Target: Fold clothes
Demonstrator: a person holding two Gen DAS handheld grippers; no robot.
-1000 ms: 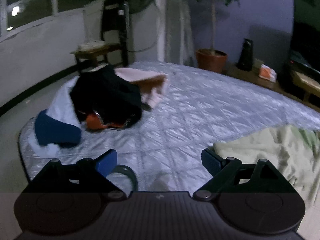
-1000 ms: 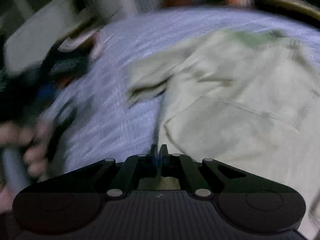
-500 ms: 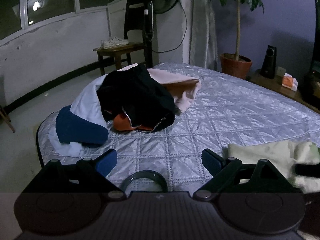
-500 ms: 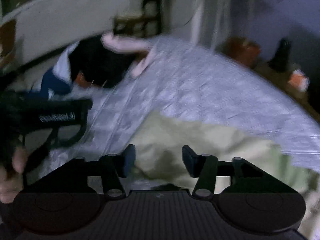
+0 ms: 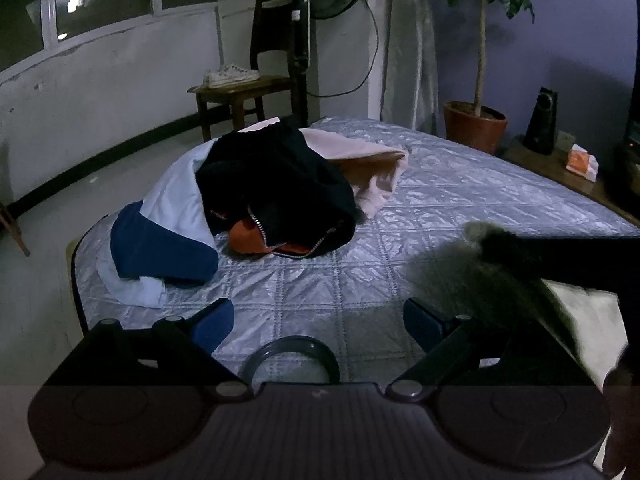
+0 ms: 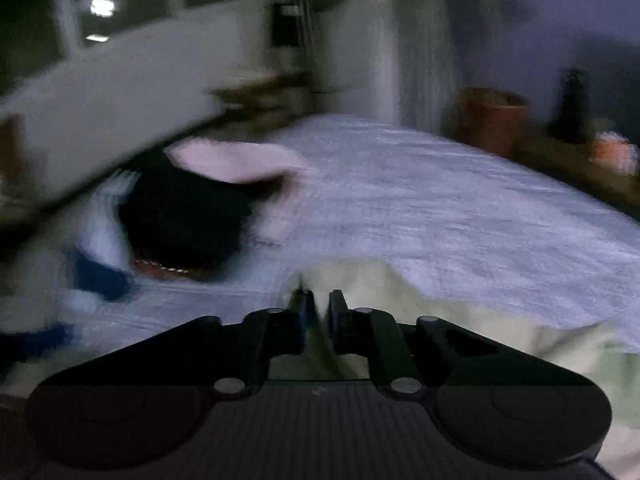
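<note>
Right gripper (image 6: 319,308) pinched on pale green garment (image 6: 440,320), cloth bunched between its fingers; left gripper (image 5: 318,320) spread wide, empty, over quilted mattress (image 5: 460,208).

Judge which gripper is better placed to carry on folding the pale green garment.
Right. The right gripper is nearly shut with a fold of the pale green garment between its fingers. The left gripper is open and empty over bare mattress, facing the clothes pile.
</note>
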